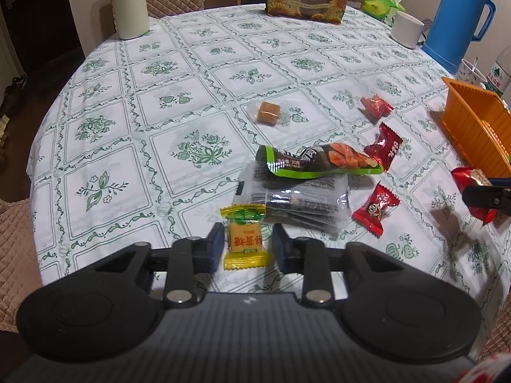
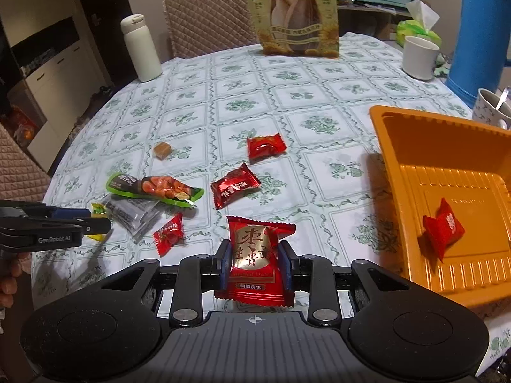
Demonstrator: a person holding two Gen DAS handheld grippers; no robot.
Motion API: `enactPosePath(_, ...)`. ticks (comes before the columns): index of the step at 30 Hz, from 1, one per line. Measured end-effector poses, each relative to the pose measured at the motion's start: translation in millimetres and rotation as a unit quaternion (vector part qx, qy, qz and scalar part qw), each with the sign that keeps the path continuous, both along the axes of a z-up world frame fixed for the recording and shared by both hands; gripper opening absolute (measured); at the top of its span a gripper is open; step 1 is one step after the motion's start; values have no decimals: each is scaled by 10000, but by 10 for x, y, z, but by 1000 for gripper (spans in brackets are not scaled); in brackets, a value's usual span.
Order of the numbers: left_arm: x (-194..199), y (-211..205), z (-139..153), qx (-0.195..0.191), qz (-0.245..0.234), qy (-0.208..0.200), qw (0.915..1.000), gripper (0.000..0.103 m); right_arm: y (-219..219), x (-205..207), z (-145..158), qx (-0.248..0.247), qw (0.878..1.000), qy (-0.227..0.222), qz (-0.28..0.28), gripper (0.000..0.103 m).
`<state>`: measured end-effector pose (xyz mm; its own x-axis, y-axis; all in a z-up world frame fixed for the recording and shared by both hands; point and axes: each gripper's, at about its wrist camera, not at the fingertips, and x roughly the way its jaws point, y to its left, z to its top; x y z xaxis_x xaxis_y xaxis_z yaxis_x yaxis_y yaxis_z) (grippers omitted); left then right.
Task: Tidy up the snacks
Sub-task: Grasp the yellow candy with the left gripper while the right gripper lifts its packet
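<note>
While the right hand-held gripper (image 2: 254,266) is clenched on a red foil-wrapped date candy with a gold label (image 2: 255,261), pads pressing both sides of the wrapper, the step in hand reads as carry-to-tray. The packet looks lifted clear of the tabletop (image 2: 319,95), though contact underneath cannot be confirmed.

Left hand-held gripper (image 1: 245,245): jaws narrowed around a small yellow-wrapped square candy with a green top (image 1: 244,239). A thin gap shows on each side of the block, so the pads do not yet seem to press; grasp incomplete. Candy lies flat on the tabletop, between the fingertips.

Just ahead of the left hand-held gripper: a stack of clear plastic packets with dark contents (image 1: 297,198), with a green-edged brown snack pouch (image 1: 316,162) lying across its far end. Ahead and to the right, three red twist-wrapped candies (image 1: 375,209) are scattered. Further out, a brown cube candy in clear wrap (image 1: 269,113).

To the right of the right hand-held gripper, near: an orange ribbed plastic tray (image 2: 399,166), holding one red wrapped candy (image 2: 443,228).

Far edge: a tall sunflower-seed bag (image 2: 293,12), a white bottle (image 2: 141,48), a white mug (image 2: 420,57) and a blue thermos jug (image 2: 479,32).

Judgement on next move:
- Right: swing rightward over the tray wall, then release above the floor of the tray.
- Left: finish closing on the yellow candy before lifting; the slick wrapper may slip if pinched off-centre.
- Most snacks remain loose; task is early.
</note>
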<state>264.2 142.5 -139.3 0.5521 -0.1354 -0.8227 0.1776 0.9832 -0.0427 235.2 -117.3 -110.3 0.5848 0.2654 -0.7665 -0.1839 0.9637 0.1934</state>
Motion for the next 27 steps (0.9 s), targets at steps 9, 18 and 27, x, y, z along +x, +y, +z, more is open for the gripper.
enactPosePath(9,-64,56,32,-75,45,10,10000,19,-15,-114,80,58,10000,-43,-66,31)
enactPosePath(18,-342,-3,280,-217,-79,-28,9997,19,-9,-284,210,212,9997,-145,-44,31)
enactPosePath(27,-620,-475,657,-504,-304,-207,9981,19,-192,-507,401,421,9986,-298,123,31)
